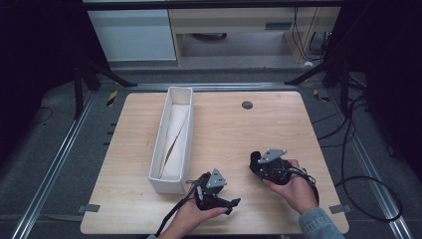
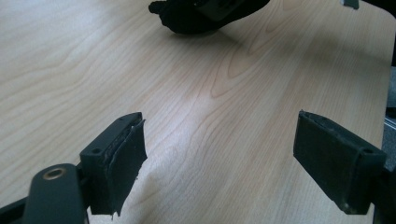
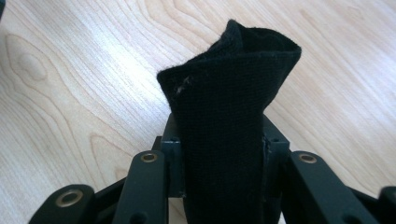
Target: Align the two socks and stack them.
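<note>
A folded black cloth (image 3: 229, 116), judged soft and light, is clamped between the right gripper (image 3: 223, 154) jaws, best held mid-fold, while the left gripper (image 2: 219, 163) is spread with nothing between.

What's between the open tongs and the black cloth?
Just bare table, seen in the left gripper view, from the left tongs to the cloth.

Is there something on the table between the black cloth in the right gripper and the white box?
Yes, partly. The right gripper holds the black cloth clamped. The open left gripper and its hand sit near the box's near end. The bare wooden table toward the box's long side looks free.
</note>
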Action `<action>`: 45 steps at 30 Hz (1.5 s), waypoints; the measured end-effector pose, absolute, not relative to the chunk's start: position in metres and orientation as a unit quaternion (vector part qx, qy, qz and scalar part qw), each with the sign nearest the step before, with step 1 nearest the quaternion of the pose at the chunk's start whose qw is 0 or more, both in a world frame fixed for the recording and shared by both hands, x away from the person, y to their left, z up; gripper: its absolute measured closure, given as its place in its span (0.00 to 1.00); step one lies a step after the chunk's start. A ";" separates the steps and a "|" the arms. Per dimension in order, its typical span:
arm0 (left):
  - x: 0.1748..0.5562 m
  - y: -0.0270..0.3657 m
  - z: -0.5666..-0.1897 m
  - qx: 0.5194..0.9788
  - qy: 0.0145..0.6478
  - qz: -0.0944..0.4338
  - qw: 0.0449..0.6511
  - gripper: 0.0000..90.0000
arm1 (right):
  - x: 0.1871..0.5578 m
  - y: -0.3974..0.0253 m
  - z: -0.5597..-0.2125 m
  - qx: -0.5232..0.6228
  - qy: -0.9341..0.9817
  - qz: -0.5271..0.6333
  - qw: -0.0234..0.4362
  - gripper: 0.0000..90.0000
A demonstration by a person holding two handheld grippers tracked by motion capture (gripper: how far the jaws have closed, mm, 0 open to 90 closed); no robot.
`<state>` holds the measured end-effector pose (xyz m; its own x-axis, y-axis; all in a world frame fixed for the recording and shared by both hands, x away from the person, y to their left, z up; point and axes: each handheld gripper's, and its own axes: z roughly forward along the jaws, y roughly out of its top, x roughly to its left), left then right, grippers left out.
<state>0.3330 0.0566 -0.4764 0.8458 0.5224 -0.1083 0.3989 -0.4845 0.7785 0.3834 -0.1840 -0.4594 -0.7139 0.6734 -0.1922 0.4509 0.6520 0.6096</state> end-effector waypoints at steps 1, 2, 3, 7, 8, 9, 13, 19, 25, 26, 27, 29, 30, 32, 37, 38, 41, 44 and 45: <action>0.333 0.056 -0.474 0.858 0.268 0.073 0.433 0.18 | 0.382 -0.186 -0.456 0.318 0.884 0.273 0.207 0.71; 0.334 0.056 -0.472 0.857 0.268 0.073 0.435 0.18 | 0.382 -0.186 -0.456 0.318 0.884 0.273 0.207 0.71; 0.334 0.056 -0.469 0.857 0.266 0.075 0.436 0.18 | 0.381 -0.186 -0.455 0.319 0.884 0.273 0.206 0.71; 0.337 0.058 -0.456 0.852 0.267 0.081 0.443 0.18 | 0.379 -0.186 -0.447 0.317 0.882 0.279 0.207 0.71; 0.337 0.059 -0.452 0.851 0.266 0.083 0.445 0.18 | 0.378 -0.186 -0.445 0.317 0.882 0.281 0.207 0.71; 0.338 0.060 -0.449 0.849 0.267 0.084 0.448 0.18 | 0.378 -0.186 -0.444 0.317 0.882 0.283 0.207 0.71; 0.342 0.066 -0.435 0.845 0.270 0.093 0.452 0.17 | 0.377 -0.184 -0.438 0.310 0.882 0.288 0.207 0.71; 0.347 0.080 -0.409 0.833 0.274 0.111 0.467 0.17 | 0.376 -0.182 -0.432 0.309 0.883 0.291 0.202 0.72; 0.356 0.102 -0.389 0.823 0.288 0.128 0.472 0.16 | 0.376 -0.179 -0.427 0.308 0.881 0.299 0.198 0.72; 0.358 0.107 -0.386 0.821 0.293 0.132 0.472 0.16 | 0.376 -0.179 -0.427 0.306 0.882 0.298 0.198 0.72; 0.359 0.110 -0.385 0.819 0.296 0.135 0.473 0.17 | 0.376 -0.178 -0.426 0.306 0.882 0.299 0.197 0.72; 0.363 0.119 -0.380 0.815 0.307 0.140 0.472 0.17 | 0.376 -0.177 -0.424 0.304 0.883 0.300 0.197 0.72; 0.365 0.122 -0.379 0.812 0.311 0.141 0.474 0.17 | 0.376 -0.176 -0.424 0.304 0.882 0.303 0.194 0.72; 0.368 0.130 -0.376 0.809 0.316 0.148 0.473 0.17 | 0.376 -0.175 -0.422 0.302 0.883 0.302 0.195 0.72; 0.373 0.154 -0.368 0.796 0.334 0.167 0.477 0.17 | 0.376 -0.172 -0.416 0.298 0.882 0.310 0.192 0.72; 0.374 0.159 -0.367 0.794 0.338 0.170 0.476 0.17 | 0.376 -0.171 -0.415 0.298 0.882 0.312 0.192 0.72; 0.376 0.172 -0.365 0.790 0.347 0.179 0.474 0.17 | 0.376 -0.170 -0.414 0.298 0.881 0.313 0.191 0.72; 0.377 0.185 -0.364 0.787 0.355 0.188 0.468 0.17 | 0.377 -0.168 -0.413 0.296 0.882 0.315 0.189 0.72; 0.378 0.189 -0.364 0.786 0.358 0.191 0.467 0.17 | 0.378 -0.167 -0.413 0.296 0.882 0.314 0.189 0.72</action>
